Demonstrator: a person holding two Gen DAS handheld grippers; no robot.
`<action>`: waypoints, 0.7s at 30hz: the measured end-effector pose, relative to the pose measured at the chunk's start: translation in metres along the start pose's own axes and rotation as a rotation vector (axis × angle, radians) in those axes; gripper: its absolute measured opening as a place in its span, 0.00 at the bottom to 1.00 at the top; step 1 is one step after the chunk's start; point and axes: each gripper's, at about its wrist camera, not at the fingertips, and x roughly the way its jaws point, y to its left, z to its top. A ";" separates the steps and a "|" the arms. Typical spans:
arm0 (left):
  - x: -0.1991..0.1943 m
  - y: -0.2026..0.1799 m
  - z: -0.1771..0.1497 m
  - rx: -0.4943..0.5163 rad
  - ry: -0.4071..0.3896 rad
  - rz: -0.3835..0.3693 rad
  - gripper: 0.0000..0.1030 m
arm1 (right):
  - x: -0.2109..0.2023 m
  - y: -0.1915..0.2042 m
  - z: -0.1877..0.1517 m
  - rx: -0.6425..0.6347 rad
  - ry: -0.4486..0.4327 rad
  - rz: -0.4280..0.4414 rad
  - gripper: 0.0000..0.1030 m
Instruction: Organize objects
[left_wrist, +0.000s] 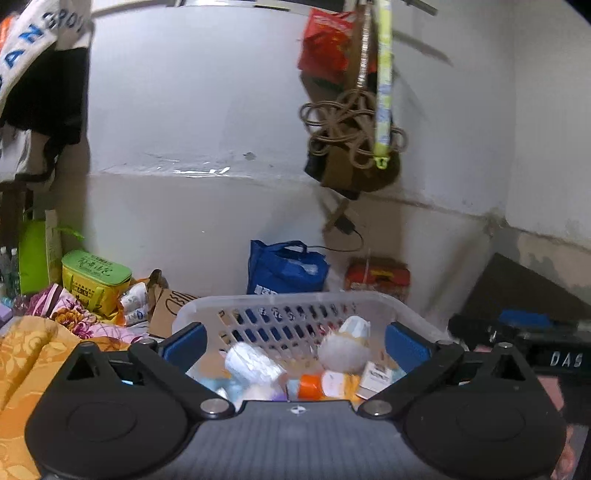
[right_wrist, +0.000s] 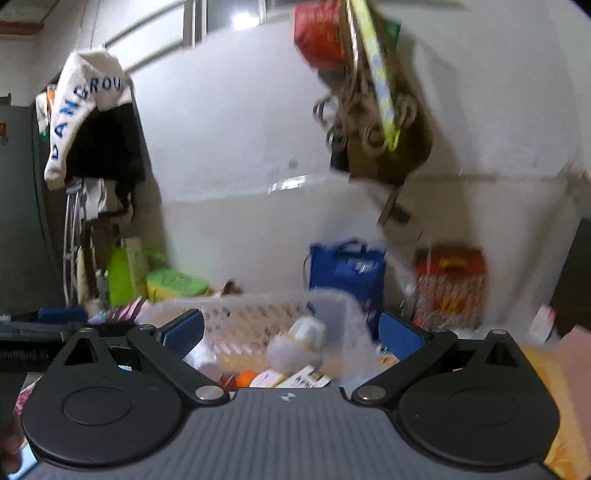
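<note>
Up close, left gripper spread wide, blue pads well apart, nothing between them. Same for the right gripper: jaws at full spread, empty, though blurred in its own view.

Just beyond the fingertips, the translucent white plastic basket with perforated walls, already loaded. Inside: a white roll of wrapped tissue, a fluffy white plush toy with a pale cap, an orange-capped round container, a small white printed carton, plus blurry bits too smeared to name. Looks like a good share of the sorting done, everything gathered into one bin.

To the left of the basket, still loose: a flowered pink cloth bunched beside an orange patterned blanket, small white packets, a brown cardboard piece. Probably the leftovers, though hard to say which belong to the job.

Further back, a yellow box with a green lid, a blue shopping bag against the wall, a red printed package beside it. Highest and farthest, a brown bag with coiled rope hanging on the white wall.
</note>
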 end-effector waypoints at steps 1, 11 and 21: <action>-0.005 -0.004 0.000 0.020 0.012 0.005 1.00 | -0.006 0.004 0.005 -0.005 0.013 -0.038 1.00; -0.056 -0.002 -0.012 -0.010 0.030 0.032 1.00 | -0.061 0.036 -0.001 -0.142 0.049 -0.171 1.00; -0.051 -0.016 -0.025 0.018 0.070 0.049 1.00 | -0.042 0.010 -0.012 0.013 0.142 -0.071 1.00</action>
